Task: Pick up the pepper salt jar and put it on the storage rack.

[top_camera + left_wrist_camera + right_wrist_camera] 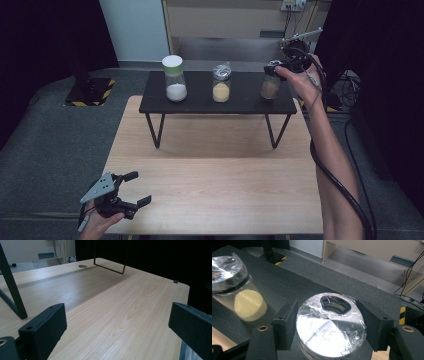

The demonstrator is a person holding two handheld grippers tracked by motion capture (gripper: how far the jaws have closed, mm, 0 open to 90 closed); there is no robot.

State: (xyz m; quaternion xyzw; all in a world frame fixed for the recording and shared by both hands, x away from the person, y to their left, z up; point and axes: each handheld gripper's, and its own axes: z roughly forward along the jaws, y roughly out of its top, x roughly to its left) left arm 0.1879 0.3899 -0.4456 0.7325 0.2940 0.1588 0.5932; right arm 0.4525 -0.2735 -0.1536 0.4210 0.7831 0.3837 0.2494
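The right gripper [278,67] was clamped across the top of the rightmost jar [270,87], its jaws pressed against the sides of the foil-covered lid [329,330], with the jar at the right end of the black raised shelf [200,106]. That jar held a brownish fill; a jar of yellow grains [221,83] stood near it at mid-shelf, and a white-capped jar [175,78] stood farther left. The left gripper [131,189] hovered near the front-left corner of the wooden table [215,190], jaws wide apart and empty. The hold caught only the lid's rim, so the crinkled film could let the jar slip or tilt when lifted, and a swing leftward might knock the neighbouring jar.
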